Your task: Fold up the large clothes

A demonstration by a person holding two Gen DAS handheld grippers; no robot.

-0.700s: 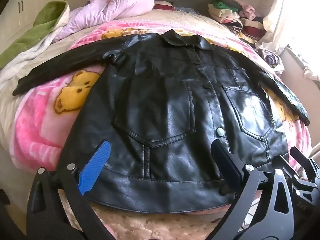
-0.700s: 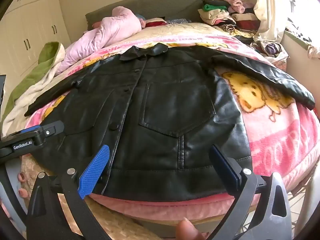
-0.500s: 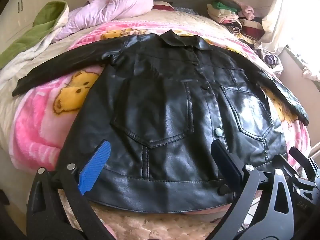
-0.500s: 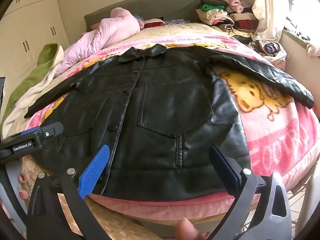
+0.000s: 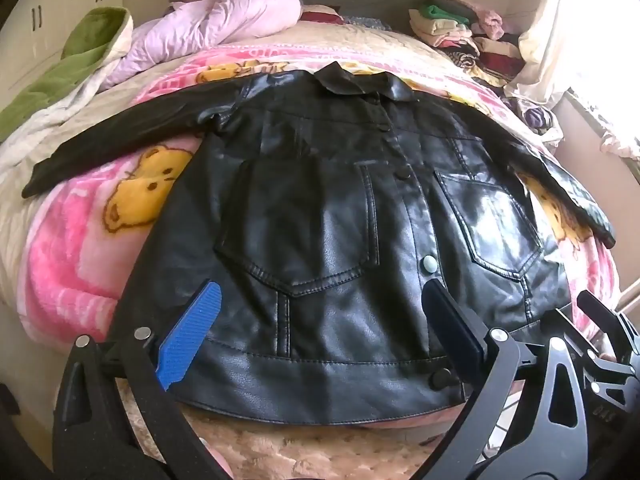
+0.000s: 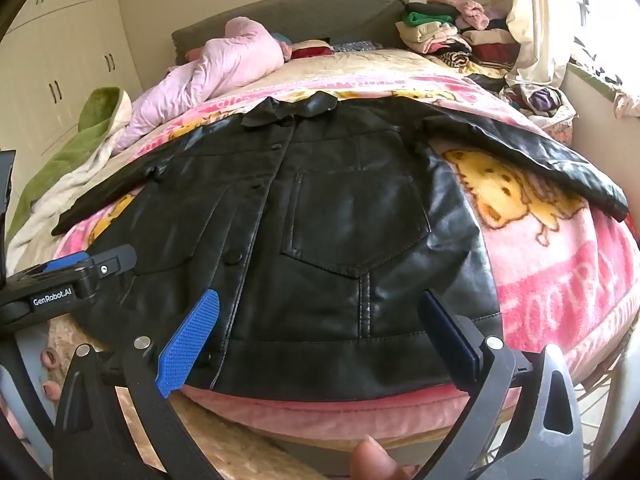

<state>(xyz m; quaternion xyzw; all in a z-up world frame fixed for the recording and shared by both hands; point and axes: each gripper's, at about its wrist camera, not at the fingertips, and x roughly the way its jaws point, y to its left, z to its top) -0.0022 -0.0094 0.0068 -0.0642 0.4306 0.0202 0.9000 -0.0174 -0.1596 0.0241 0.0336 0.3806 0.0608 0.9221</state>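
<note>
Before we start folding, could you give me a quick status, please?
Left gripper and right gripper open, empty. Black leather jacket flat on pink blanket, buttoned, sleeves spread. Nothing on it.

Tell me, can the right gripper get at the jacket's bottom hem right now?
Probably yes. The right gripper is open just above the jacket's hem, which lies flat at the blanket's near edge, uncovered.

Jacket (image 5: 328, 240) — slightly nearer both cameras

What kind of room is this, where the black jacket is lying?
Most likely a bedroom. The black jacket lies spread on a bed with a pink cartoon blanket and a grey headboard. A white wardrobe stands to one side, and folded clothes are stacked by the window.
</note>
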